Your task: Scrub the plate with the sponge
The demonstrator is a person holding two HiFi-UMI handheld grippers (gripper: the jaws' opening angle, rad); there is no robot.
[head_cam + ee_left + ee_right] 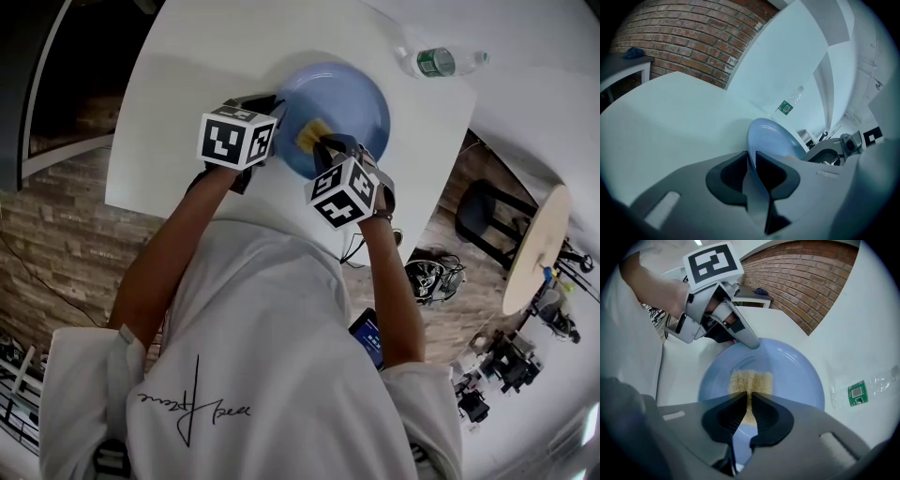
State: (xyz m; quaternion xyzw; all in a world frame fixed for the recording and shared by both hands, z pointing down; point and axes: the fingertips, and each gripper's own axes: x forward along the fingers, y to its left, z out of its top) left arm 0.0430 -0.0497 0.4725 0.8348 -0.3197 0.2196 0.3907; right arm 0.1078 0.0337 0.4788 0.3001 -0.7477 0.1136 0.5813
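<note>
Left gripper (751,158): fingers closed on the rim of the blue plate (771,136), rim edge wedged between them. Right gripper (749,397): fingers pinched narrowly on the yellow sponge (750,379), which lies against the plate's inner face. Plate sits by the desk's (216,66) near edge; bottle (436,62) lies at the far right corner.

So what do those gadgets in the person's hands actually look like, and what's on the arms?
Each hand carries a grey plastic tool. The left gripper and right gripper both end in two black, scoop-shaped jaws on a broad grey body. On each sits a white cube printed with black square markers. The person wears a white short-sleeved T-shirt with dark script print.
</note>
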